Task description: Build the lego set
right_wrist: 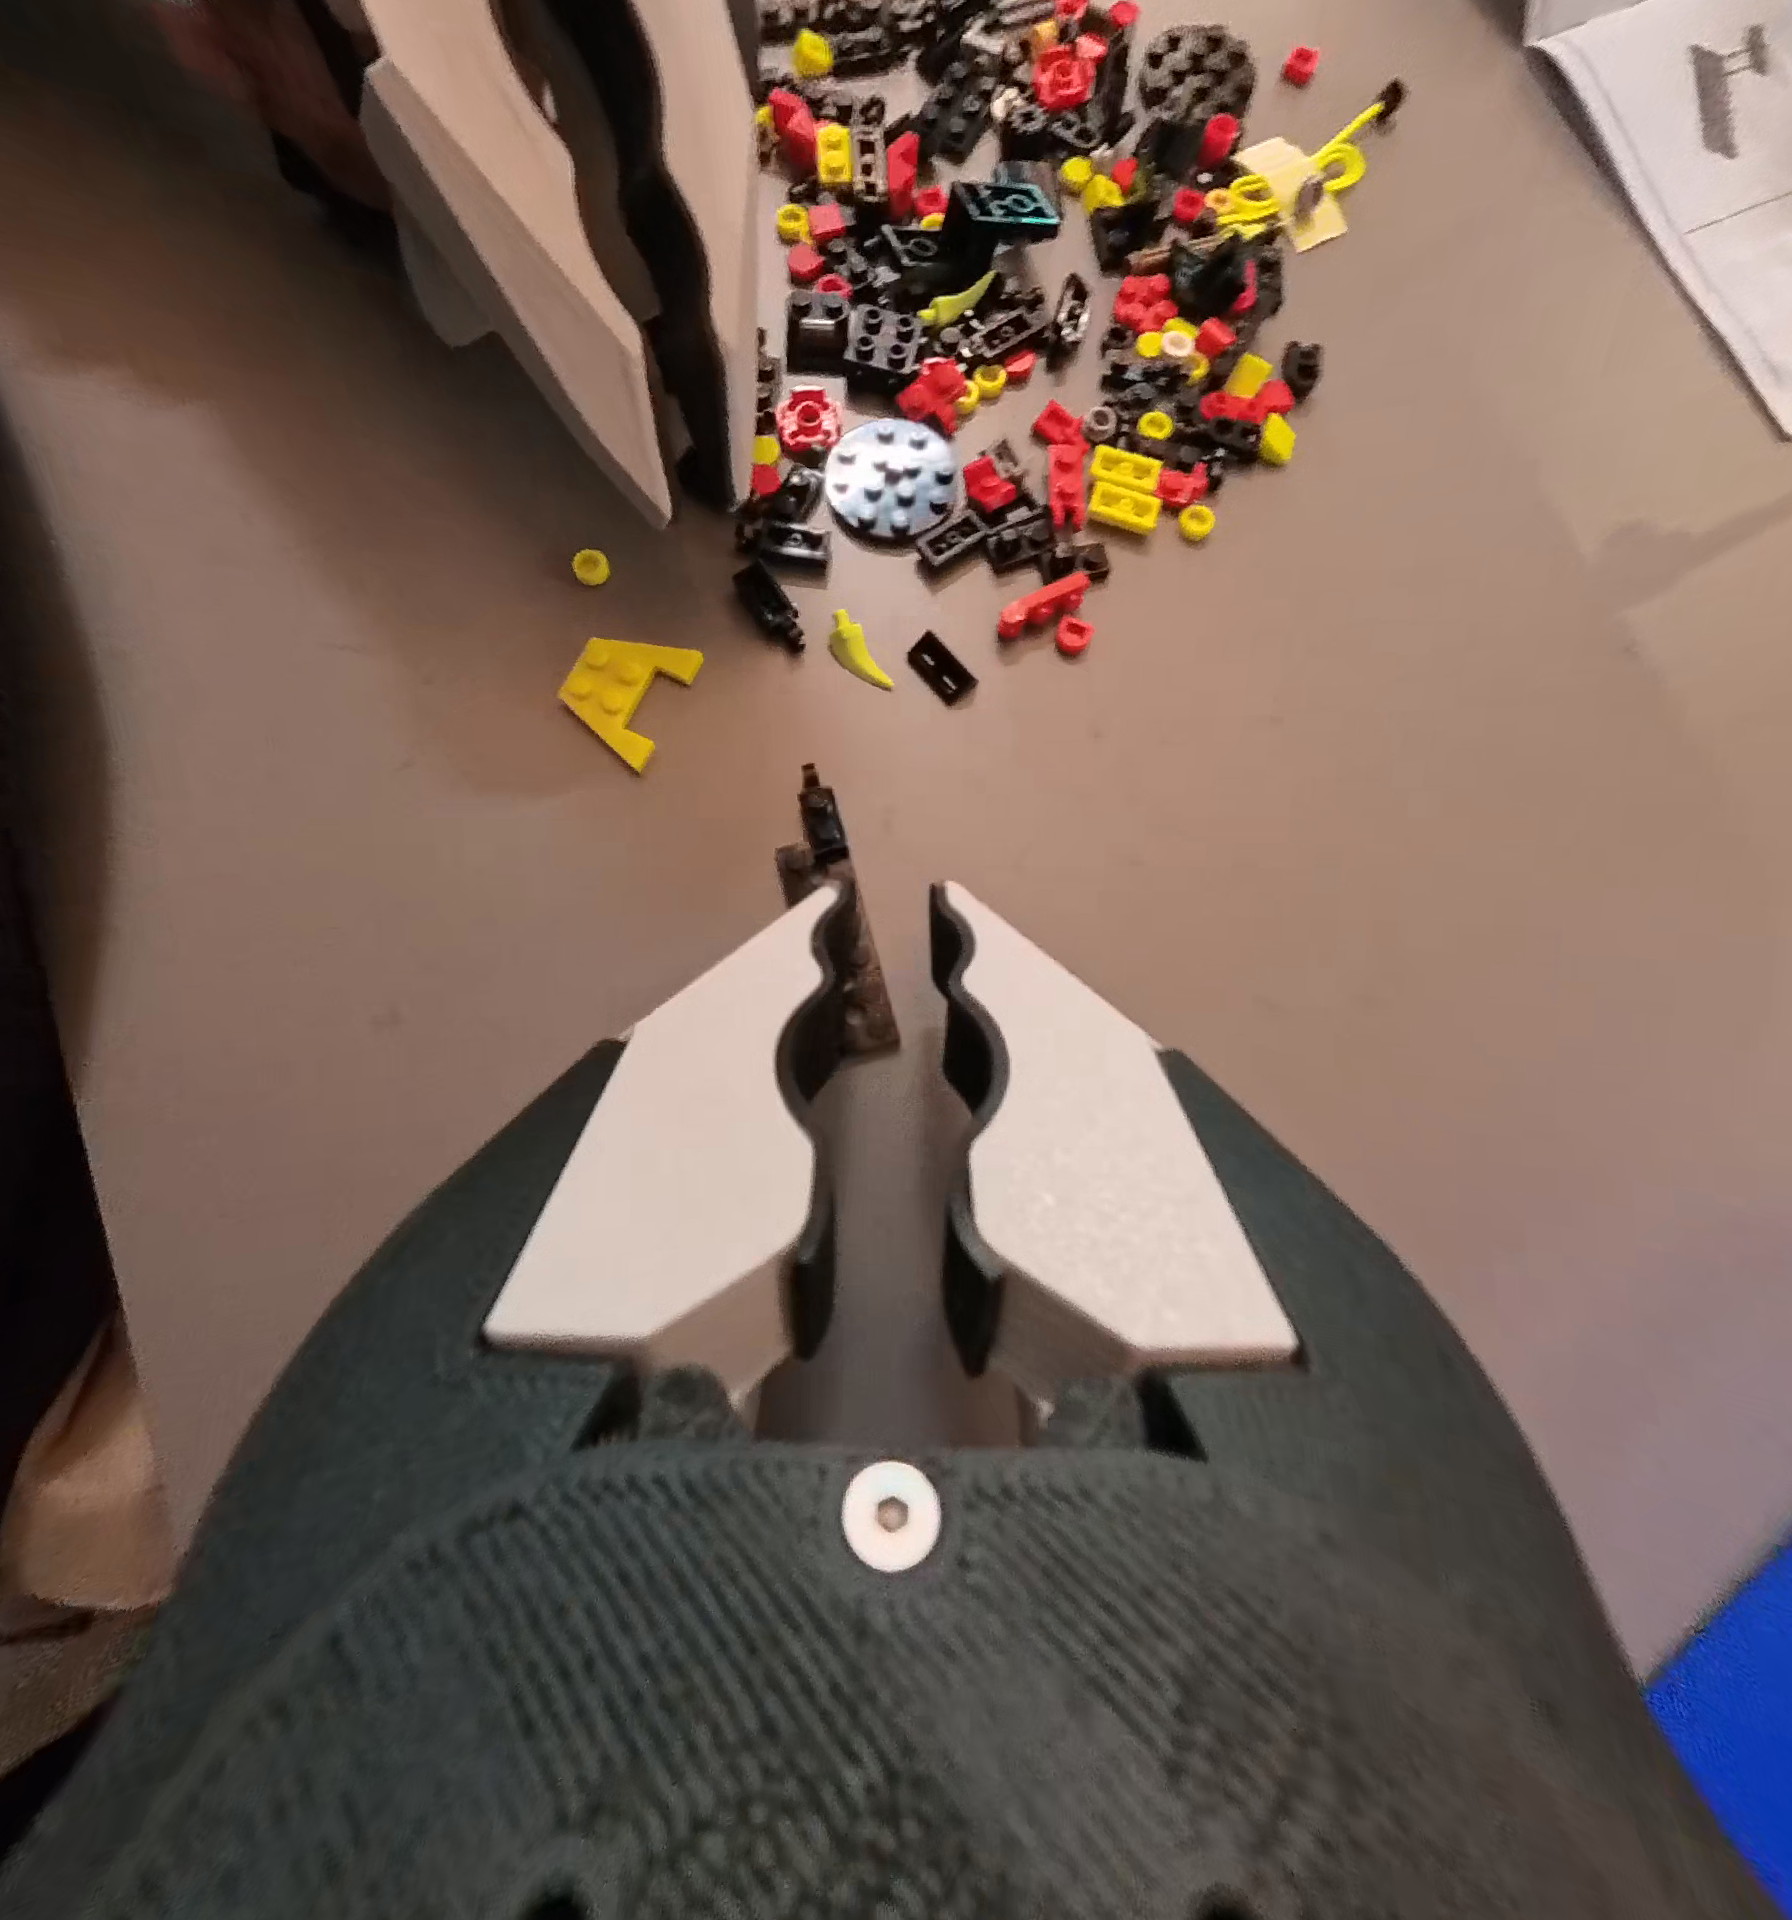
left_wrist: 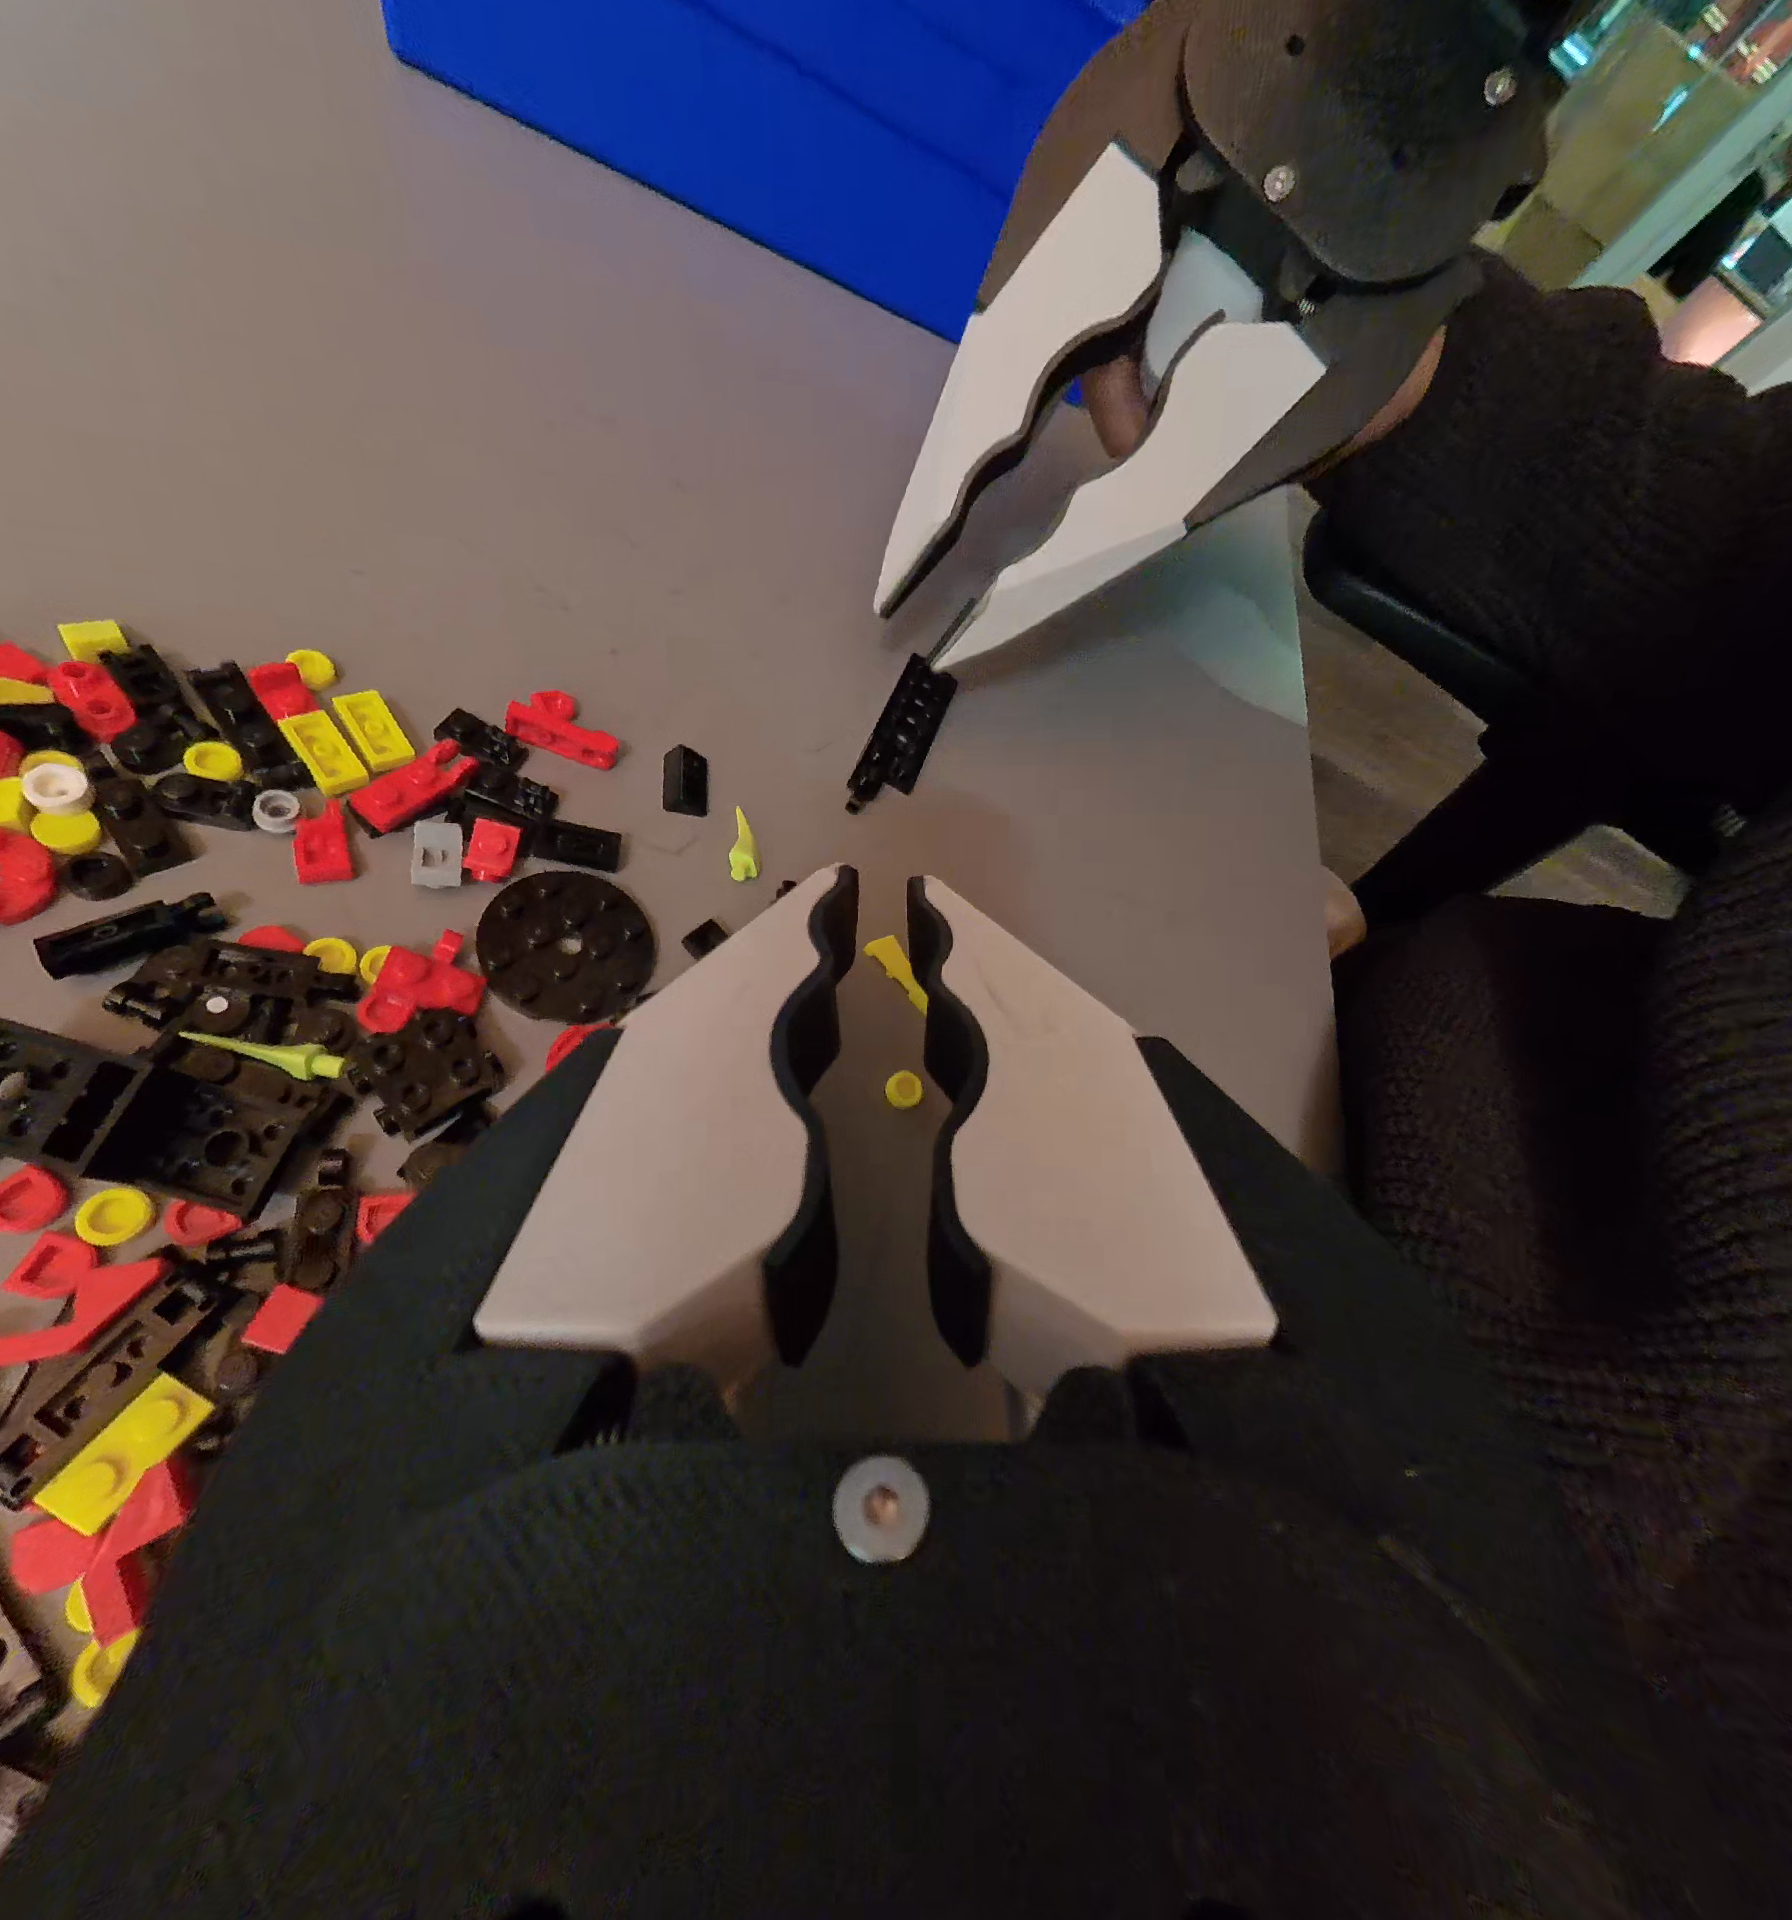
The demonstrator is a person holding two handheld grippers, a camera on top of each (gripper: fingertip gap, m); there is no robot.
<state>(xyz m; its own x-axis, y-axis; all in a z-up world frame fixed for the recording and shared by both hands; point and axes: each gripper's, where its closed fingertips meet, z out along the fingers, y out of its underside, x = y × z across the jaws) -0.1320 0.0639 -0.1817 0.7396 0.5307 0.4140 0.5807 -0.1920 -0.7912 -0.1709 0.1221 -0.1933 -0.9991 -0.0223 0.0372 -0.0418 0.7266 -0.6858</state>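
no legible text, labels, brands, numbers or signs appear in either view. the white instruction sheet (right_wrist: 1723,208) at the upper right of the right wrist view carries only blurred grey figures; no characters can be made out on it. the lego pieces (left_wrist: 248,935) and the blue box (left_wrist: 767,135) show no readable markings.

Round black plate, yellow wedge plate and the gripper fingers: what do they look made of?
Round black plate: hard moulded plastic, glossy; its studded top glares pale in the right wrist view. Yellow wedge plate: the same kind of plastic, smooth, with a soft sheen. Right gripper fingers: matt pale faces with fine grain, probably 3D-printed plastic; the black wavy inner pads look rubbery, though that is uncertain.
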